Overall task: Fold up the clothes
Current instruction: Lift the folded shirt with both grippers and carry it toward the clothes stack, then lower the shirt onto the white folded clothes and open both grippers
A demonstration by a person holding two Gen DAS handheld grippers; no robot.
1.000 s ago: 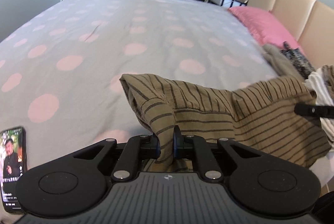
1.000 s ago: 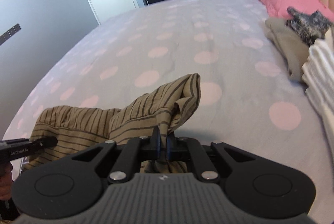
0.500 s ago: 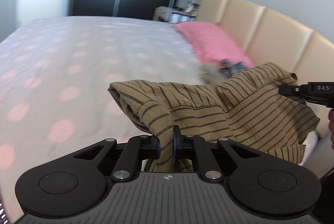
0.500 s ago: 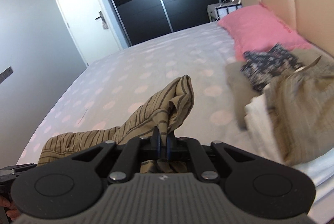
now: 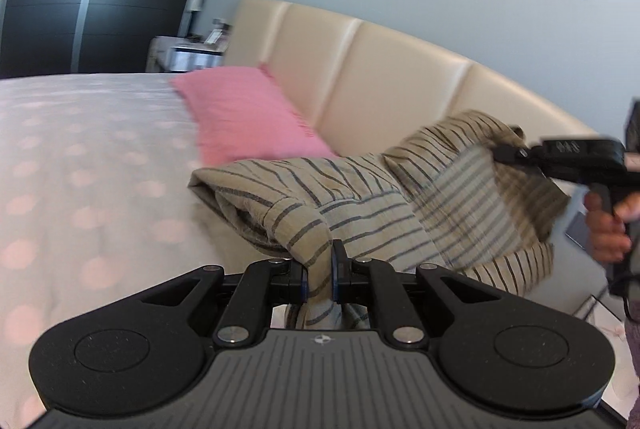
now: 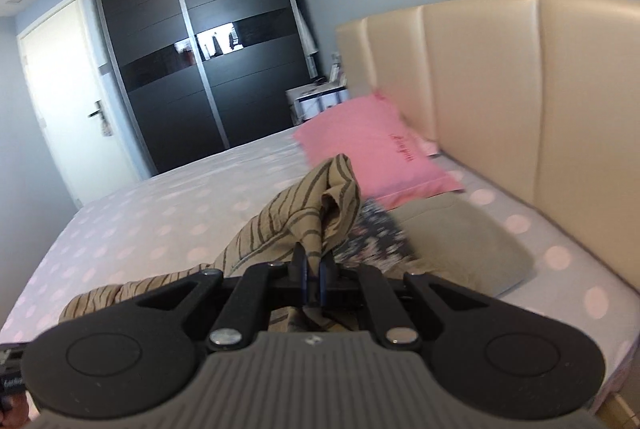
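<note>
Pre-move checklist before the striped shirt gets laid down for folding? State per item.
1. Left tool shut on shirt: ok.
2. Right tool shut on shirt: ok.
3. Shirt lifted off the bed: cannot tell; its lower part is hidden behind the tools.
4. Shirt spread flat between the tools: not ok, bunched and folded over.
5. Open bed to lay it on: ok, dotted cover to the left is bare.
6. Clear of other clothes by the pillow: not ok, they lie just beyond the right tool.
</note>
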